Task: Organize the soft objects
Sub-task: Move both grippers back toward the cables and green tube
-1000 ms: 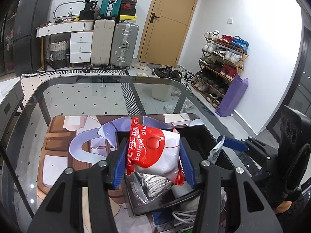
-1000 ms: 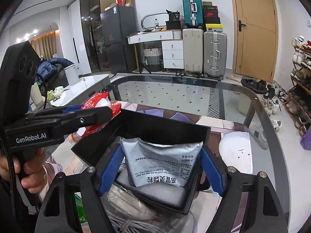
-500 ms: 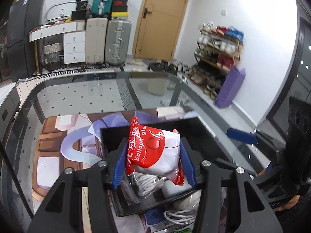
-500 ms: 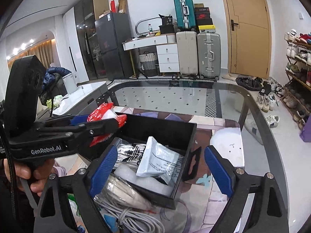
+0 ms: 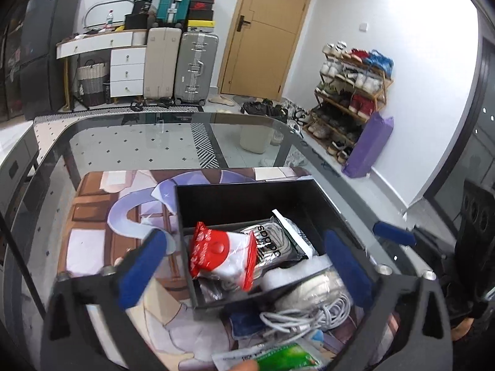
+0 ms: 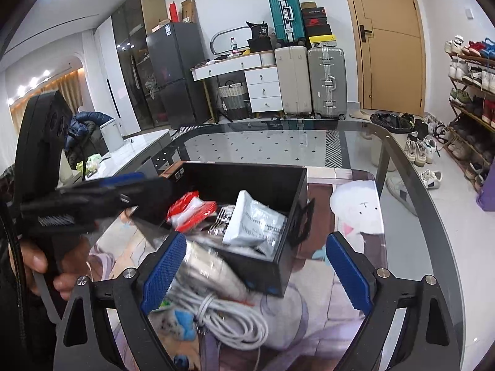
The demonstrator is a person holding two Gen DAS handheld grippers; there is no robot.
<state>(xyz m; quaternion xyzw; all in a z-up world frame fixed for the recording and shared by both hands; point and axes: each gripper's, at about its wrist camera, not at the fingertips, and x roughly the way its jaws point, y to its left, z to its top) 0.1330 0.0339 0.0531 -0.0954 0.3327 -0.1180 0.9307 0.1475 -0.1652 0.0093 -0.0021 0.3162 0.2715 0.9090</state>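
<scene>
A black open box (image 5: 247, 198) stands on the printed mat. Inside it lie a red and white balloon packet (image 5: 222, 253), a black-and-white sock pack (image 5: 272, 244) and a silver-white pouch (image 6: 253, 222). My left gripper (image 5: 243, 241) hangs over the box's near left corner. Its jaws are opening wide and the packet lies loose below them, touched by neither pad. My right gripper (image 6: 255, 241) is at the box's near side, jaws opening, with the pouch free beyond its fingers. In the right wrist view the box (image 6: 247, 179) and packet (image 6: 191, 207) show again, with the left gripper (image 6: 92, 194) reaching in from the left.
A coil of white cable (image 5: 309, 312) and a green packet (image 5: 278, 360) lie on the mat in front of the box, beside a clear-wrapped bundle (image 6: 210, 269). The glass table (image 6: 278, 142) stretches beyond. A shoe rack (image 5: 349, 92) and suitcases (image 6: 309, 80) stand by the walls.
The left jaws sprang apart and the red and white packet dropped into the box. The right jaws widened off the silver-white pouch, which now lies in the box, and the right gripper drew back.
</scene>
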